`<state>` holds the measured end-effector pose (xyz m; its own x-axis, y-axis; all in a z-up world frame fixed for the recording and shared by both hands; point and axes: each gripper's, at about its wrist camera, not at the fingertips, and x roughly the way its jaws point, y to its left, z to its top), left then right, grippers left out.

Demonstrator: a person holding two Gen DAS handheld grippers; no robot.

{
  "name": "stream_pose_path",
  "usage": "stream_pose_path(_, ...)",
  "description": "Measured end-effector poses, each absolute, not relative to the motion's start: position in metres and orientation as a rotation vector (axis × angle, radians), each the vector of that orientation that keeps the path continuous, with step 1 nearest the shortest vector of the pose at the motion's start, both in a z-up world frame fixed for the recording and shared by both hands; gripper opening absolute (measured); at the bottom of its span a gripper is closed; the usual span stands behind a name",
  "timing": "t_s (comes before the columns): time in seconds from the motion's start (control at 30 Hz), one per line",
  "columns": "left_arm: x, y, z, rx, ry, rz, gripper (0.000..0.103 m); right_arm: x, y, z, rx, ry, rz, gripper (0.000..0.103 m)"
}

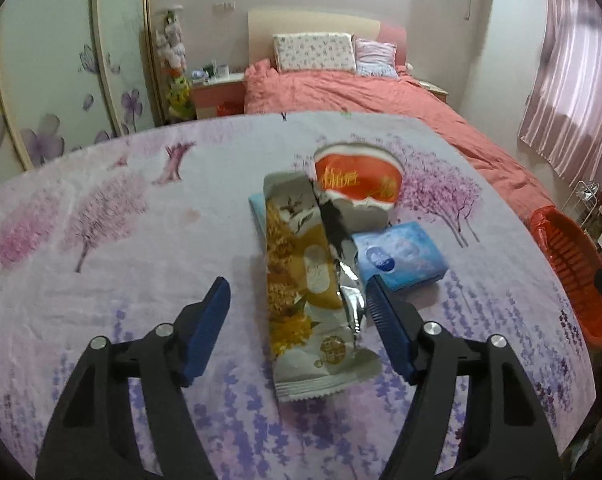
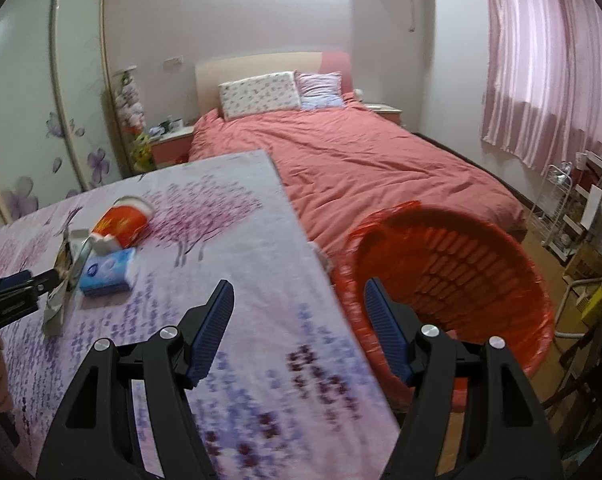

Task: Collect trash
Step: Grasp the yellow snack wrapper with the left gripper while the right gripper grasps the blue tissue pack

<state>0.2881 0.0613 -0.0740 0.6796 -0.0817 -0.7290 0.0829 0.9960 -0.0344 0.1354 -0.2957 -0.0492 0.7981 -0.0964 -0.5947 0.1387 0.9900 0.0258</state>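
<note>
1. Two grippers, both wide open, nothing held in either.
2. We see the torn yellow-and-white foil snack wrapper (image 1: 309, 292) lying flat on the lilac floral tablecloth (image 1: 101, 240), right between the spread fingers of the left gripper (image 1: 297, 300), long axis running straight ahead along the fingers.
3. Wrapper sits closer to the right finger pad (image 1: 385, 320); its silver torn edge is just beside that pad.
4. Beyond the jaws: a red-and-white paper bowl (image 1: 357, 180) and a blue tissue pack (image 1: 401, 258), ahead-right.
5. Right gripper (image 2: 299, 300) hovers over the table edge, jaws empty, with the red plastic basket (image 2: 461, 280) ahead-right; wrapper far to its left.
6. We judge left is nearer; closing across the wrapper's width should pinch it.
</note>
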Motion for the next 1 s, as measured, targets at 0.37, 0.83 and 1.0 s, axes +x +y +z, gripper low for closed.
stream_pose_path(0.37, 0.299, 0.069, -0.096, -0.058, 0.879, -0.123, 0.025, 0.144, -0.262, -0.059, 0.029, 0.679, -0.078, 0.068)
stream_pose_path(0.83, 0.268, 0.135, -0.079, -0.138, 0.823, -0.049, 0.021, 0.165, -0.203, -0.068, 0.004, 0.735, 0.047, 0.068)
stream_pose_path(1.0, 0.267, 0.154, -0.074, -0.151, 0.811, -0.029, 0.022, 0.173, -0.178, -0.073, -0.010, 0.756, 0.093, 0.068)
